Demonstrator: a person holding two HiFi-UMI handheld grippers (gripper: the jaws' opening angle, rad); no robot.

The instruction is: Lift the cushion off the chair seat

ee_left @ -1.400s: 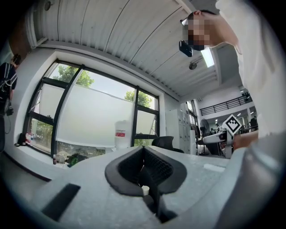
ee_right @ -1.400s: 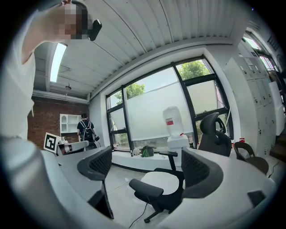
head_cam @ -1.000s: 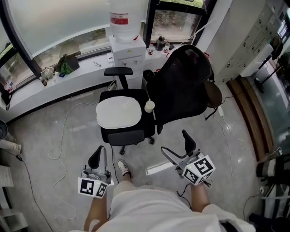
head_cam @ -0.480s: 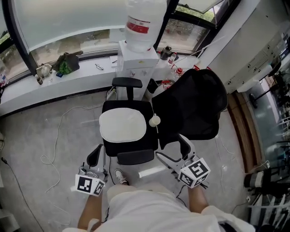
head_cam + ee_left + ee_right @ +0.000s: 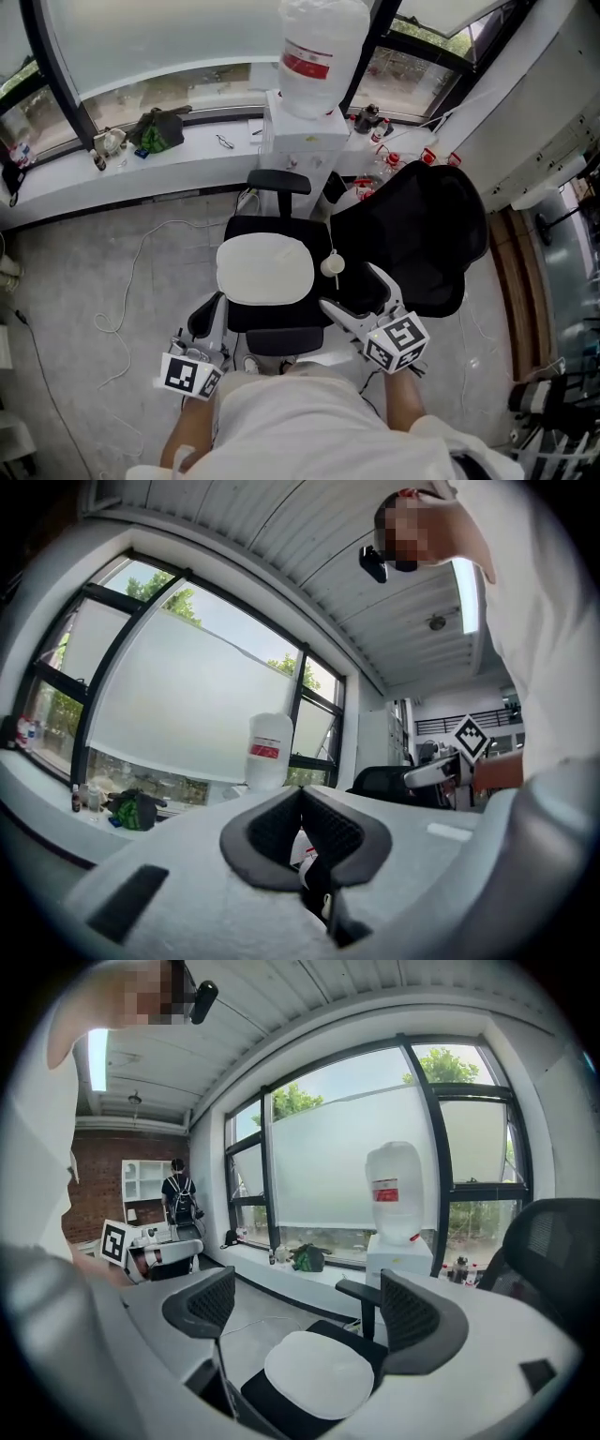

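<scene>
Find the pale cushion [image 5: 265, 270] lying flat on the black chair seat [image 5: 253, 317], just ahead of both grippers and touched by neither. Treat this as the approach. Read the right gripper [image 5: 349, 287] as spread wide with only air between its jaws, aimed slightly down toward the cushion. Read the left gripper [image 5: 203, 322] as pressed together on nothing, so open it before reaching in. Come in low from the near side, one gripper toward each end of the cushion, clear of the armrest [image 5: 278, 181] beyond and the backrest [image 5: 412, 234] on the right. Slide a lower jaw under the soft rim, pinch well in from the edge, then raise both ends together to prevent sagging or slipping. Probably light and floppy: grip gently but fully.
</scene>
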